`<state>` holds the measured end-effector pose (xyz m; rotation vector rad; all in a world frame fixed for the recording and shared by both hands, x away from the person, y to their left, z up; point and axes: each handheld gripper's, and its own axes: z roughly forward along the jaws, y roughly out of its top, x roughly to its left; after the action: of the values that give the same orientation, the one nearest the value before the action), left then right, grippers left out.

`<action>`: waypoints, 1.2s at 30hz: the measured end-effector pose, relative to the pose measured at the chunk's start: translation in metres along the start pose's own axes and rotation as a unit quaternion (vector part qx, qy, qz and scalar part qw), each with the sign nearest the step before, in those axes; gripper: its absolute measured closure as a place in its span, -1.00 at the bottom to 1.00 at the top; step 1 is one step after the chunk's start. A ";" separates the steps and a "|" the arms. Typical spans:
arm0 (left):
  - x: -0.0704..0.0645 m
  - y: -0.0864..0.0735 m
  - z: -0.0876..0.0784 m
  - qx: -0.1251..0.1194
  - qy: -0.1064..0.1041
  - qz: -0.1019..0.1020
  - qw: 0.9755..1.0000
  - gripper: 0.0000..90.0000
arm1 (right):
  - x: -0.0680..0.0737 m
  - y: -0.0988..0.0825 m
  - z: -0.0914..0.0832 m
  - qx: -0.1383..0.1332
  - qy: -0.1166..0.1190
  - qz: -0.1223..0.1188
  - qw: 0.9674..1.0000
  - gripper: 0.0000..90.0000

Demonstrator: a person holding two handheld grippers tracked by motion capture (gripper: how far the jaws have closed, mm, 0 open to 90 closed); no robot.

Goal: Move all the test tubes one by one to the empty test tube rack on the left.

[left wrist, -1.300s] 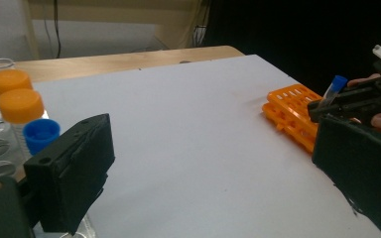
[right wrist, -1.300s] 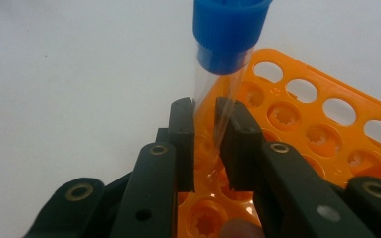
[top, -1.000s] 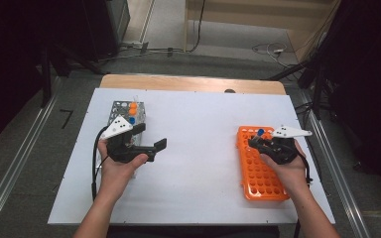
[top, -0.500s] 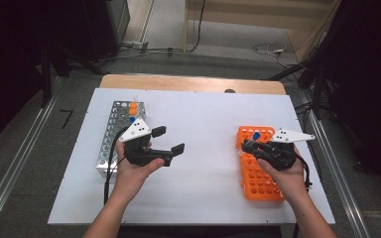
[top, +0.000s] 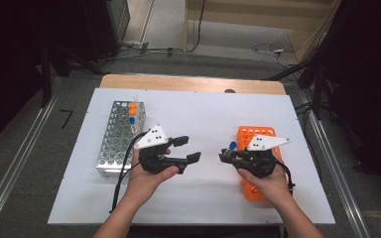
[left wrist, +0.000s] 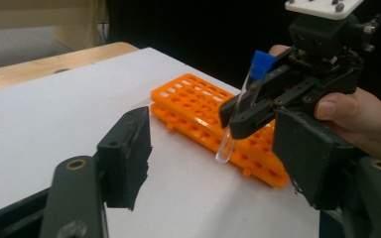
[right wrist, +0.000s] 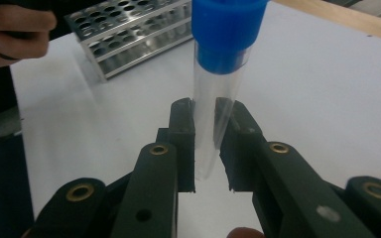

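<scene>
Above a white table (top: 203,114), two hand-held grippers face each other for what looks like a handover of a blue-capped test tube (left wrist: 240,106). The steel rack (top: 116,134) stands just behind the left gripper (top: 187,149), the orange rack (top: 250,134) under and behind the right gripper (top: 224,156). The right gripper's fingers (right wrist: 183,144) are clamped on the clear tube at mid-length, cap up, lower end hanging free above the table. The left gripper's jaws have just been closing and stand part open with nothing between them; the tube hangs beyond their tips, well apart from either pad.

The main risk, judged from here, is a dropped or knocked tube: if the left jaws narrow further before reaching it, a pad could strike the glass rather than straddle it and lever it out of the right grip. A release by the right fingers before the left pads press would let it fall onto the table. The smooth round wall could also slip in a grip set too near the cap.
</scene>
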<state>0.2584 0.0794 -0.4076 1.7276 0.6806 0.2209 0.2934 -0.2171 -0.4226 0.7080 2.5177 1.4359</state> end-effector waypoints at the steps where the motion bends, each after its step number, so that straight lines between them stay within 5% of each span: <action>1: -0.002 0.000 0.003 0.005 -0.006 0.003 1.000 -0.22 | 0.003 0.001 0.002 0.002 0.005 -0.004 1.000 0.65; 16: -0.020 -0.003 0.024 0.019 -0.063 0.029 0.997 0.33 | 0.029 0.006 0.020 0.025 0.047 -0.027 0.998 0.65; 22: -0.022 -0.005 0.029 0.025 -0.083 0.023 0.996 0.50 | 0.038 0.007 0.024 0.033 0.065 -0.035 0.997 0.65; 36: -0.024 -0.005 0.029 0.026 -0.071 0.047 0.996 0.69 | 0.042 0.007 0.029 0.044 0.094 -0.033 0.994 0.65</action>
<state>0.2513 0.0429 -0.4157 1.8071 0.5067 0.1454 0.2691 -0.1714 -0.4277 0.5193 2.7325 1.4397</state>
